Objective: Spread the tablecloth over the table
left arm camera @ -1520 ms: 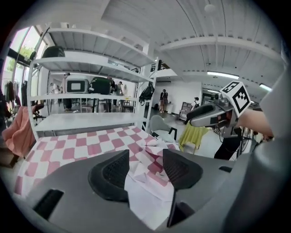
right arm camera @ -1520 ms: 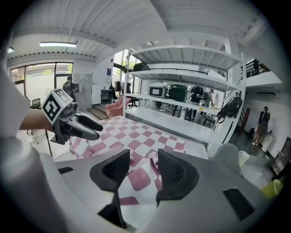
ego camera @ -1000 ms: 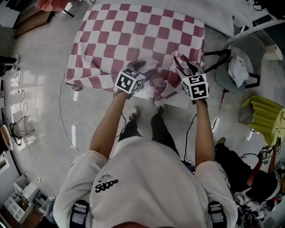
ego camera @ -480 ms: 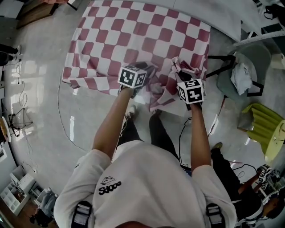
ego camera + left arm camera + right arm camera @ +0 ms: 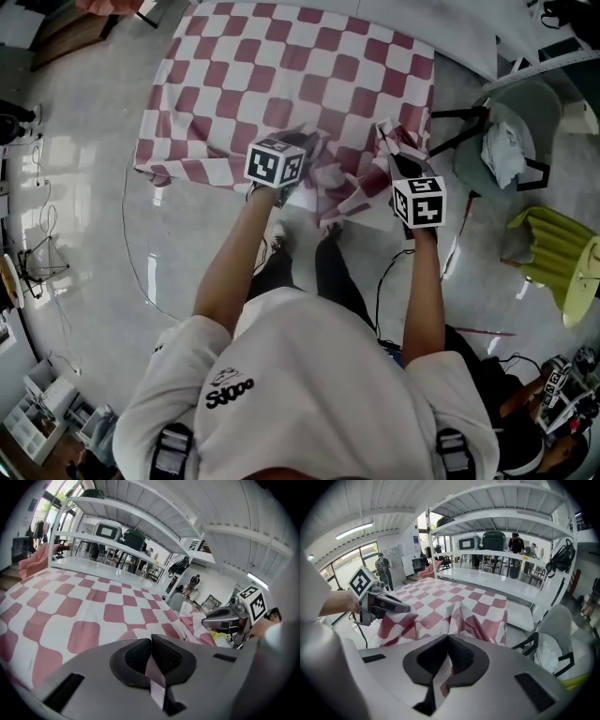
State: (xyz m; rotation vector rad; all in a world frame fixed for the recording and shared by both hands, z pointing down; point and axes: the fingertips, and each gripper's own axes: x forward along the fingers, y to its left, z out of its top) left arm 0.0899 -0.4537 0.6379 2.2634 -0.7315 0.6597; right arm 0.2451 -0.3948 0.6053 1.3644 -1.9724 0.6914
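Observation:
A red-and-white checked tablecloth [image 5: 281, 84] covers most of the table, with its near right part bunched into folds [image 5: 361, 178]. My left gripper [image 5: 305, 142] sits at the near edge, left of the folds. Its jaws have just been closing and now pinch a strip of cloth [image 5: 154, 679]. My right gripper [image 5: 396, 157] is at the near right corner. Its jaws have also just been closing and are shut on a raised fold of the tablecloth [image 5: 459, 620]. Each gripper shows in the other's view, the right gripper [image 5: 229, 618] and the left gripper [image 5: 382, 603].
A grey chair [image 5: 511, 112] with a white rag on it stands right of the table. A yellow-green object [image 5: 553, 244] lies on the floor further right. Cables [image 5: 141, 272] trail on the floor to the left. White shelving [image 5: 501, 550] rises behind the table.
The right gripper has shifted slightly to the right and toward me with the bunched fold. The left gripper has barely moved along the near edge.

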